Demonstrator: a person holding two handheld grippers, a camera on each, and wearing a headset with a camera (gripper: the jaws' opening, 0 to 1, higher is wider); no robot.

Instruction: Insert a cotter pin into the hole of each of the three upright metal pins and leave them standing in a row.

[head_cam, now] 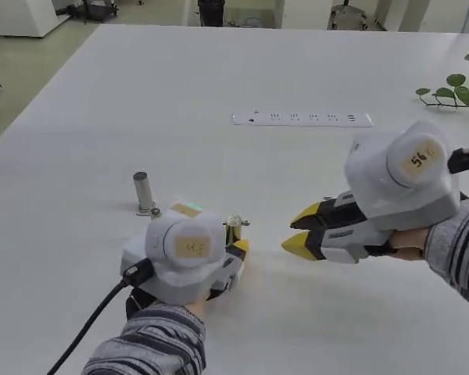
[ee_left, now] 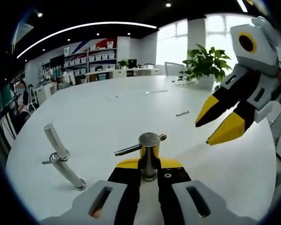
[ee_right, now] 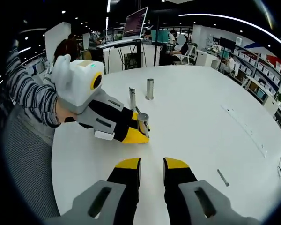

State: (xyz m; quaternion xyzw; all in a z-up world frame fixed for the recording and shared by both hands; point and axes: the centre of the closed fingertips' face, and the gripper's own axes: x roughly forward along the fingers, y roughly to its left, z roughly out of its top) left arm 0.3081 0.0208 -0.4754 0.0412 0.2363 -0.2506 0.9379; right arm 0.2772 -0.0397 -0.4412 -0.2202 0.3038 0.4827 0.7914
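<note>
White table (head_cam: 219, 78) carries a power strip (head_cam: 302, 119) toward its far edge. Closer to the near edge, the left tongs (ee_left: 149, 165) are clamped on an upright metal pin (ee_left: 149, 142) with a cotter pin (ee_left: 129, 150) through its hole. The right tongs (ee_right: 152, 165) hang beside them, parted and empty. A second pin (head_cam: 144, 191) stands just beyond.

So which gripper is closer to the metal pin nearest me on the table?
Left. The left gripper grips the metal pin near its base, holding it upright. The right gripper is off to the side, apart from it, fingers open and pointing toward it.
</note>
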